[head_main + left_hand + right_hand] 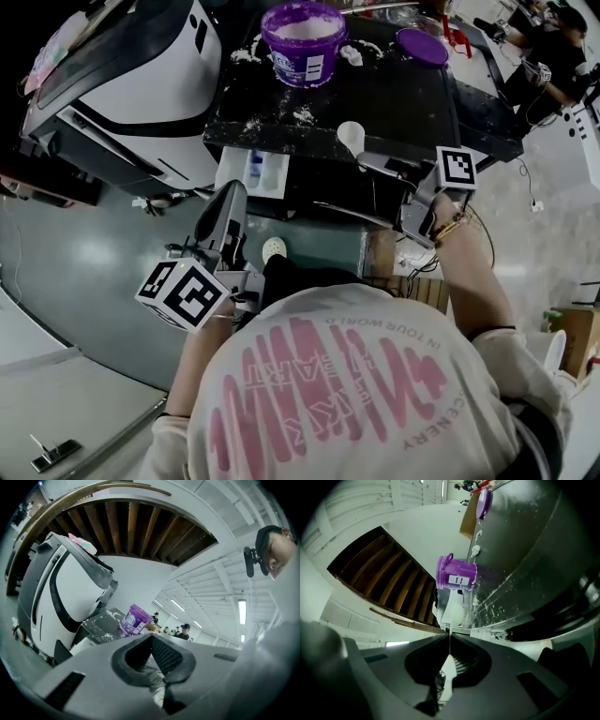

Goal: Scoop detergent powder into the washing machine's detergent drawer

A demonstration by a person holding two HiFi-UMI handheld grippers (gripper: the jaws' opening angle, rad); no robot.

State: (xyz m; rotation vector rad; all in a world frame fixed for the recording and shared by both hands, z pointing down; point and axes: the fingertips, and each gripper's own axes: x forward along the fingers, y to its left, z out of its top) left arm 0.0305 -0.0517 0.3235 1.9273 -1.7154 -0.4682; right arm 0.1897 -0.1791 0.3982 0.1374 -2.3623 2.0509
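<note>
A purple detergent tub [304,39] full of white powder stands on the black washer top [394,103], with its purple lid [421,46] lying to the right. The detergent drawer [253,173] is pulled out below the top's front edge. My right gripper [370,161] is shut on the thin handle of a white scoop [350,138], which hangs over the front edge, right of the drawer. In the right gripper view the scoop [452,612] points toward the tub [456,573]. My left gripper [232,192] sits just below the drawer, its jaws closed and holding nothing [152,637].
Spilled powder [302,114] is scattered on the washer top. A white appliance with a raised dark lid [141,75] stands at the left. A wooden crate [422,286] is beside the person's right arm. Other people [553,47] are at the far right.
</note>
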